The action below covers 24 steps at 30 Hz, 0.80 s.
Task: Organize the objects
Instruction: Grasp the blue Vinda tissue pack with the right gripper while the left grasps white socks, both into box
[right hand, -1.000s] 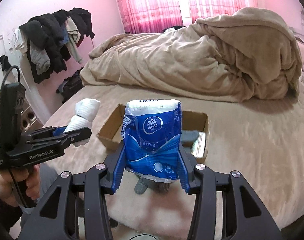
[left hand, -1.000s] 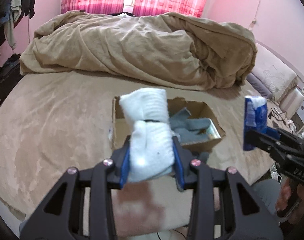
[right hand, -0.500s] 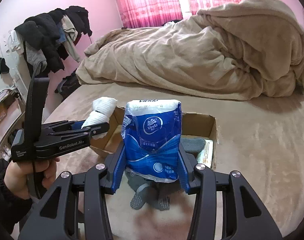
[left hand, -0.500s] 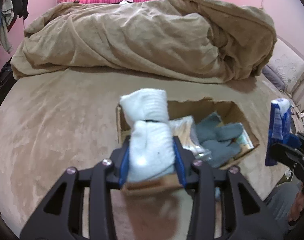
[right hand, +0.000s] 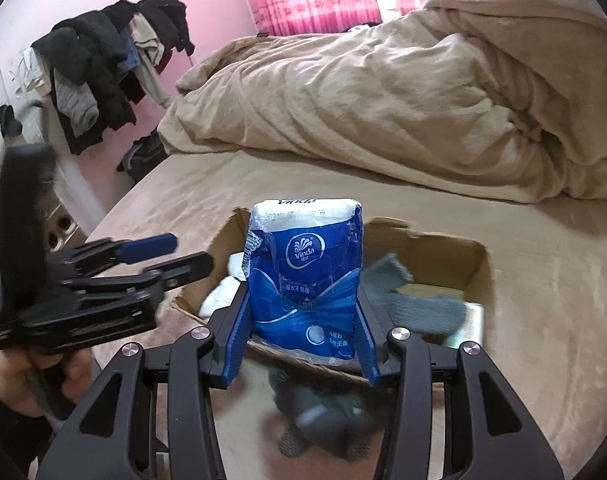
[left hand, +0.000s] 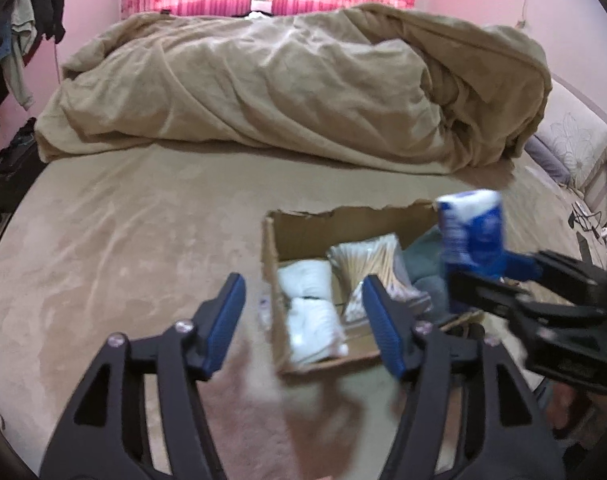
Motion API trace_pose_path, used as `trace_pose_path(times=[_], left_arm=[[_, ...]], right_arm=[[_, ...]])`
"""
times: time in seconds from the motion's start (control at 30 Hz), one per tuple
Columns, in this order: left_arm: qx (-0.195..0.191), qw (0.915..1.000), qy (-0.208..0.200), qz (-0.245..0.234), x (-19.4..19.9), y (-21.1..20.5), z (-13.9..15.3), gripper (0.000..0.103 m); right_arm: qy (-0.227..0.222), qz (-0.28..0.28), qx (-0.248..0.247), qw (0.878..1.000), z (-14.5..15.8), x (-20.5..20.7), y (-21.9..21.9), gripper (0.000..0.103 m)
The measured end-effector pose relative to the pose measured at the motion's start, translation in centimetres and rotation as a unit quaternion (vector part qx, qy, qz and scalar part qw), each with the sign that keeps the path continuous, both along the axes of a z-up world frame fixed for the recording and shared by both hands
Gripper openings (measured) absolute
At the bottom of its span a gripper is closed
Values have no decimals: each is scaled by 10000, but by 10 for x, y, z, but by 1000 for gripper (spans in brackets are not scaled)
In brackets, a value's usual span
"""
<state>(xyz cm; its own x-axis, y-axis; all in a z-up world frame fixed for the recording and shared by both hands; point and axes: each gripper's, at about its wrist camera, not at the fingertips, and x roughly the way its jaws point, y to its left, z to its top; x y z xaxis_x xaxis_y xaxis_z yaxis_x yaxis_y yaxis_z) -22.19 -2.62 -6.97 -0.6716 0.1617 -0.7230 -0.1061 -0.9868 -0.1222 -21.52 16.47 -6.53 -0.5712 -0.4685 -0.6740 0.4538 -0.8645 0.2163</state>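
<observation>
While the left gripper (left hand: 303,314) hangs with its jaws spread wide and nothing between them, the right gripper (right hand: 301,334) pinches one blue tissue pack (right hand: 303,276) above the box (left hand: 311,228). One cardboard box sits on the tan bed (left hand: 123,240). Inside it lie one white sock roll (left hand: 309,312), one bag of cotton swabs (left hand: 367,264) and grey socks (right hand: 419,304). One more grey sock (right hand: 323,420) lies just in front of the box. A big rumpled blanket (left hand: 303,92) sits behind. Half a second ago the left gripper held the white roll; now the roll is in the box.
</observation>
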Motion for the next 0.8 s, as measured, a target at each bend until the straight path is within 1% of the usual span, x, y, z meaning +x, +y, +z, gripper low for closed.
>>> trace_pose_path(times=[0.03, 0.17, 0.3, 0.37, 0.4, 0.43, 0.47, 0.5, 0.57, 0.63, 0.8], left_arm=[[-8, 10000, 25, 37, 4, -4, 2, 67], [14, 9998, 52, 185, 21, -21, 3, 68], [164, 9992, 0, 354, 39, -37, -1, 68], [219, 9988, -63, 428, 48, -42, -6, 68], [227, 9987, -79, 448, 51, -43, -7, 68], [244, 9986, -92, 466, 54, -45, -7, 68], [252, 9985, -91, 479, 58, -46, -7, 68], [251, 9984, -89, 489, 60, -45, -7, 68], [285, 9982, -90, 518, 65, -46, -4, 68], [323, 9982, -52, 511, 72, -44, 1, 68], [277, 9987, 100, 411, 88, -29, 18, 69]], right_arm=[[-17, 28, 9, 10000, -1, -2, -5, 48], [-143, 128, -7, 9998, -10, -12, -28, 49], [-339, 198, -67, 9992, -22, -21, -49, 51], [-513, 207, -25, 9985, -30, -25, -57, 58], [-516, 190, -9, 9985, -30, -26, -59, 59], [-489, 167, 8, 9987, -31, -25, -60, 63], [-467, 150, 38, 9988, -30, -23, -60, 67], [-450, 136, 49, 9989, -28, -21, -59, 68], [-416, 112, 77, 9990, -25, -16, -54, 68], [-306, 54, 127, 9994, -15, -6, -46, 68], [-23, -91, 268, 9996, 8, 23, -20, 68]])
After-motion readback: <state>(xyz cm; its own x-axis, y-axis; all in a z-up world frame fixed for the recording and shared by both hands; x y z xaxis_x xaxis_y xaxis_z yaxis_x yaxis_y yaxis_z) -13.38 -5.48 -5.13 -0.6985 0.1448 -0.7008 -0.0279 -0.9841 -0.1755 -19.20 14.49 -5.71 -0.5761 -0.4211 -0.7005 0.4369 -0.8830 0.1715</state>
